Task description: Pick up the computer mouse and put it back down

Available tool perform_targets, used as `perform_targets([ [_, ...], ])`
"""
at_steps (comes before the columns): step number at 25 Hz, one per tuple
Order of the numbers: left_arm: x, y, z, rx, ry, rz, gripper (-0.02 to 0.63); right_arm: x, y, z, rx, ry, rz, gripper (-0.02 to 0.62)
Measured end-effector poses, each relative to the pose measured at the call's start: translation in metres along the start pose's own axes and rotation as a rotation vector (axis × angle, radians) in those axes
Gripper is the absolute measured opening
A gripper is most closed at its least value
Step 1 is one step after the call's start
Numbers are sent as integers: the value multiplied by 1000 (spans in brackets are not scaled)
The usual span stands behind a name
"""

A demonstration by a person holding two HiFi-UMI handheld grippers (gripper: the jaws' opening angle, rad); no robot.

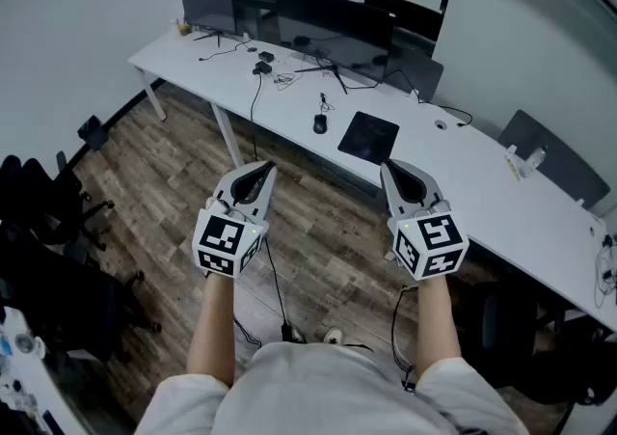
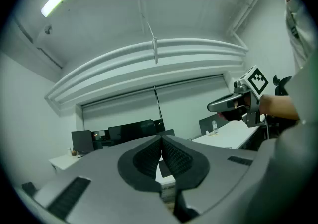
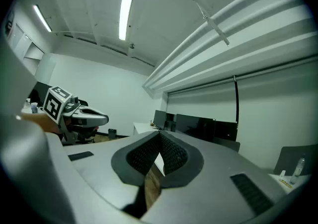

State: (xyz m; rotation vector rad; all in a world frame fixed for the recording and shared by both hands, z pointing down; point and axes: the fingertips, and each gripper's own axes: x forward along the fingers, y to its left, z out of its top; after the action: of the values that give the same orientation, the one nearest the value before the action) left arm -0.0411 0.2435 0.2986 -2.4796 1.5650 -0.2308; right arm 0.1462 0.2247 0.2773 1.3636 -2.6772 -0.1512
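Computer mouse [image 1: 320,123]: lay on white bench [image 1: 463,173], toward its near edge, just left of black mouse pad [image 1: 368,137]. Left gripper [image 1: 264,169], right gripper [image 1: 388,169]: both clenched, empty, well apart from mouse.

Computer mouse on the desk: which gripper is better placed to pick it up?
Left, narrowly. The computer mouse lies left of the mouse pad, nearer the left gripper; the right gripper aims at the pad. Both are shut, empty, short of the desk.
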Motion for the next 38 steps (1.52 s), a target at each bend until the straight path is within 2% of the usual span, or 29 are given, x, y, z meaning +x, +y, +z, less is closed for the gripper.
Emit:
perform_targets([
  [8, 25, -13, 0, 5, 14, 16, 18, 4, -32, -12, 25, 8, 4, 12],
  [14, 44, -18, -6, -5, 35, 48, 18, 14, -56, -24, 68, 20, 75, 14],
  [17, 59, -19, -11, -11, 51, 47, 18, 22, -62, -30, 124, 39, 132, 14],
  [23, 97, -2, -29, -17, 69, 45, 18, 59, -78, -41, 106, 32, 160, 14],
  [29, 160, 41, -56, -46, 69, 36, 18, 133, -94, -53, 99, 32, 215, 14],
  [34, 228, 105, -82, -50, 78, 19, 18, 223, -118, -56, 98, 31, 199, 14],
  [38, 279, 159, -100, -55, 97, -2, 18, 301, -136, -61, 92, 77, 171, 14],
])
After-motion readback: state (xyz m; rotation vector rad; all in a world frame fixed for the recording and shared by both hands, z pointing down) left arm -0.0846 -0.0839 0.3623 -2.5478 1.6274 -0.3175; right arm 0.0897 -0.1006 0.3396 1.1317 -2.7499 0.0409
